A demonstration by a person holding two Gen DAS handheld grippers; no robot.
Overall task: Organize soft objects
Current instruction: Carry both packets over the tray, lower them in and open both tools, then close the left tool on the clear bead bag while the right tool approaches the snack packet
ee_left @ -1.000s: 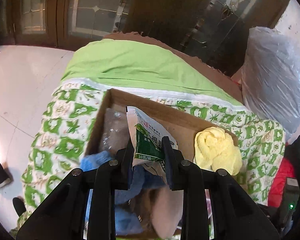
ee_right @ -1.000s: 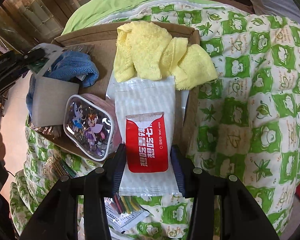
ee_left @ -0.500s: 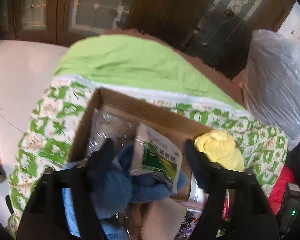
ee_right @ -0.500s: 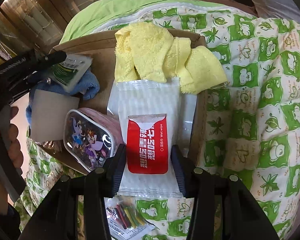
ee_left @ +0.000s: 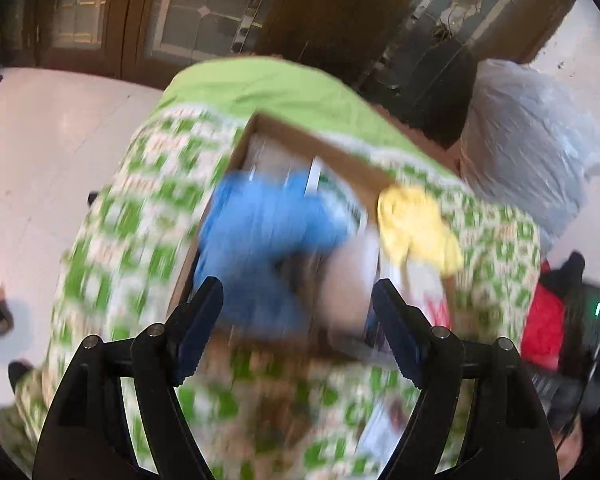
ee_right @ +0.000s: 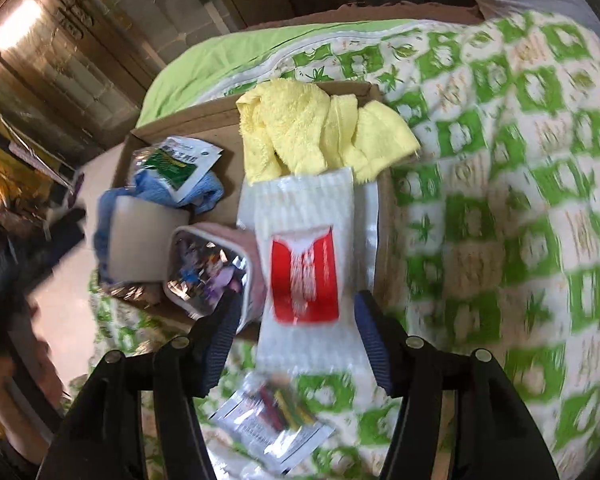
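Note:
A cardboard box (ee_right: 204, 116) sits on a green-and-white quilt. In it lie a yellow towel (ee_right: 308, 128), a blue cloth (ee_right: 196, 192) with a green-and-white packet (ee_right: 178, 162) on top, and a cartoon-print pouch (ee_right: 204, 272). My right gripper (ee_right: 296, 316) is open, its fingers either side of a white wet-wipe pack with a red label (ee_right: 304, 276) lying over the box's near rim. My left gripper (ee_left: 296, 300) is open and empty, above the box's near edge; its view is blurred, showing the blue cloth (ee_left: 260, 232) and yellow towel (ee_left: 416, 224).
A small clear packet of coloured items (ee_right: 276, 416) lies on the quilt (ee_right: 500, 208) below the box. A grey plastic bag (ee_left: 528, 152) stands at the right. White floor (ee_left: 40, 152) lies to the left, dark wooden cabinets (ee_left: 220, 12) behind.
My left gripper opened, dropped the green-and-white packet onto the blue cloth and pulled back. My right gripper opened wider around the wet-wipe pack and is moving.

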